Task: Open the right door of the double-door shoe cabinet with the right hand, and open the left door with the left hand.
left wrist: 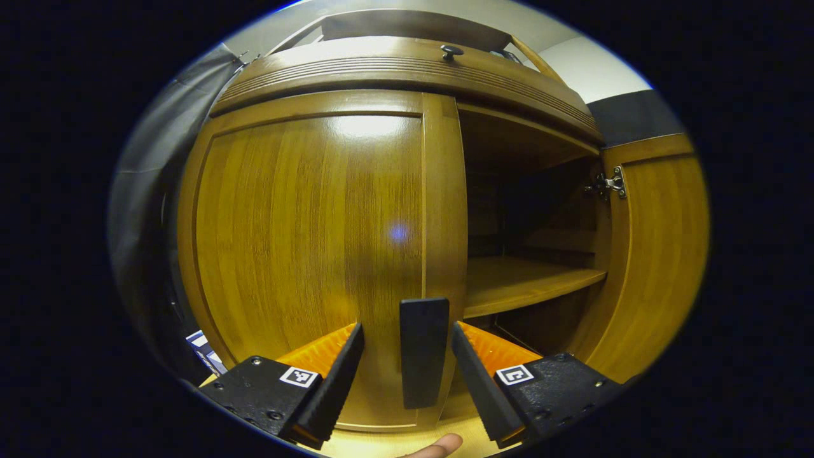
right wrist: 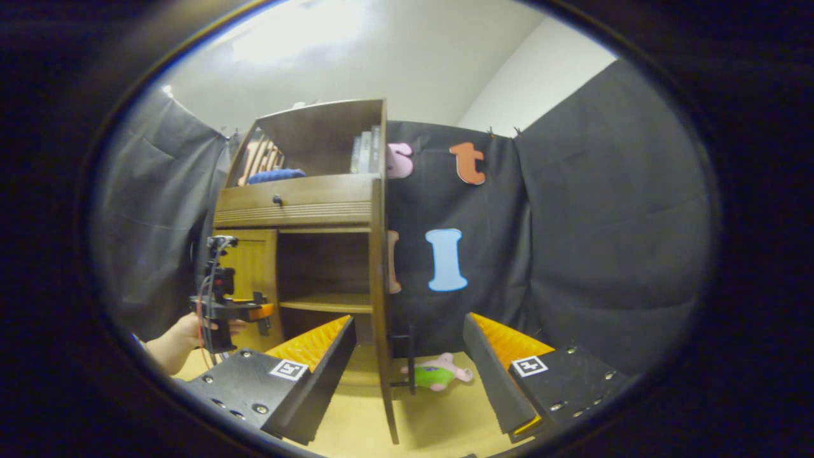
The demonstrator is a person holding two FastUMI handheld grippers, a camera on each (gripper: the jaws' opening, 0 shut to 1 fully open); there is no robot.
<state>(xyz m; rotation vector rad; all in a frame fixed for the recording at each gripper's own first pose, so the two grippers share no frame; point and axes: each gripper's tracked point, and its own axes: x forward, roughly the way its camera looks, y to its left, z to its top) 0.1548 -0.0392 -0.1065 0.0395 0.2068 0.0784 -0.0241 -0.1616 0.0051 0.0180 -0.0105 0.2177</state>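
The glossy brown wooden double-door shoe cabinet stands upright. Its left door sits closed, a dark vertical handle at 6 o'clock. Its right door, toward 3 o'clock, is swung open, baring a wooden shelf.

Both tools apparently agape.

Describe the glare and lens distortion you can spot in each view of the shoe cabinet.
Left gripper view: bright glare near the top of the closed left door, a faint bluish flare lower down, straight edges bowed outward. Right gripper view: washed-out ceiling, the open right door edge-on.
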